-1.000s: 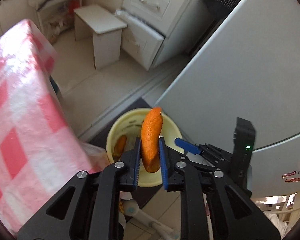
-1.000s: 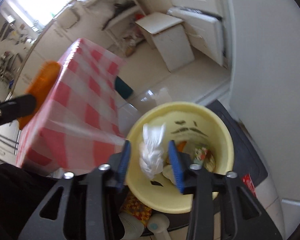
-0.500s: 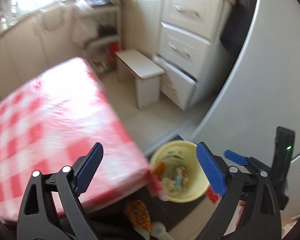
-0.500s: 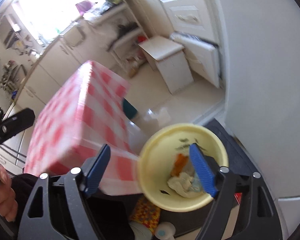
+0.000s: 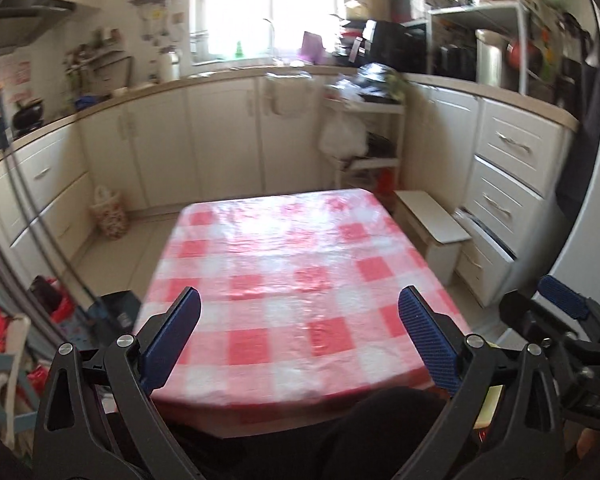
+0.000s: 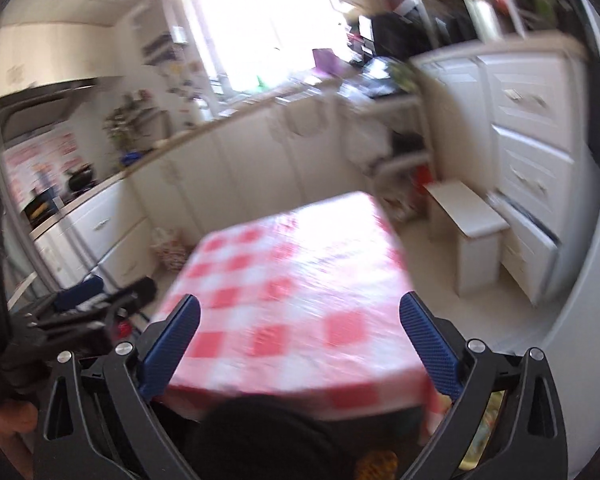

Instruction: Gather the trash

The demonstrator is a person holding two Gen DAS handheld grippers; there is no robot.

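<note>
My left gripper [image 5: 300,340] is open and empty, held above the near edge of a table with a red and white checked cloth [image 5: 296,280]. My right gripper [image 6: 300,344] is open and empty too, over the same table [image 6: 292,288]. No trash shows on the cloth in either view. The right gripper's blue fingertip shows at the right edge of the left wrist view [image 5: 560,300]. The left gripper shows at the left of the right wrist view [image 6: 80,312]. The yellow bin is out of view.
White kitchen cabinets [image 5: 220,140] run along the far wall under a bright window. A white step stool [image 5: 432,232] and drawers [image 5: 512,184] stand right of the table. A patterned bag [image 5: 110,216] sits on the floor at left. A grey fridge side [image 6: 580,280] is at far right.
The left gripper let go of the orange peel and the right let go of the white wad over the yellow bin. Both opened, then swung up and back toward the table.
</note>
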